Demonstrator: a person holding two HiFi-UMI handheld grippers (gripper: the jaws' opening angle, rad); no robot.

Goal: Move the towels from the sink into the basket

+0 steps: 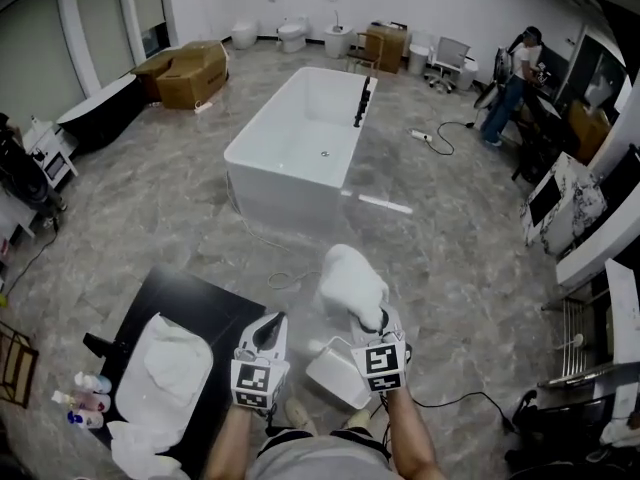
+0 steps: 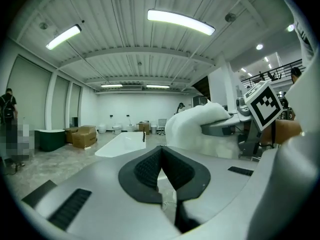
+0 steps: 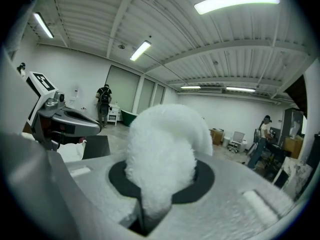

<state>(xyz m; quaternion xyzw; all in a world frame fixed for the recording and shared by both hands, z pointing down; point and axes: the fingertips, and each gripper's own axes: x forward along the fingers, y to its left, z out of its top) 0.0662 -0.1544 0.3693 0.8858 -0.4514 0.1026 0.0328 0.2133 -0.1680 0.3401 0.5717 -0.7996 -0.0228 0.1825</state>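
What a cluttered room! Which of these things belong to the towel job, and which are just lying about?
Part of the job: white towel in the right gripper; towel in the sink; sink; white basket.
Lying about: bathtub; cardboard box; bottles; toilets.

white towel [image 1: 350,280], black counter [image 1: 195,306], grey marbled floor [image 1: 150,198]

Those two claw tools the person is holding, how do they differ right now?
The right gripper is clamped on a fluffy white towel. The left gripper has its jaws together with nothing between them. In the head view the left gripper is nearer the black counter, and the right gripper is further from it. Both carry a black-and-white marker cube and point roughly towards the bathtub.
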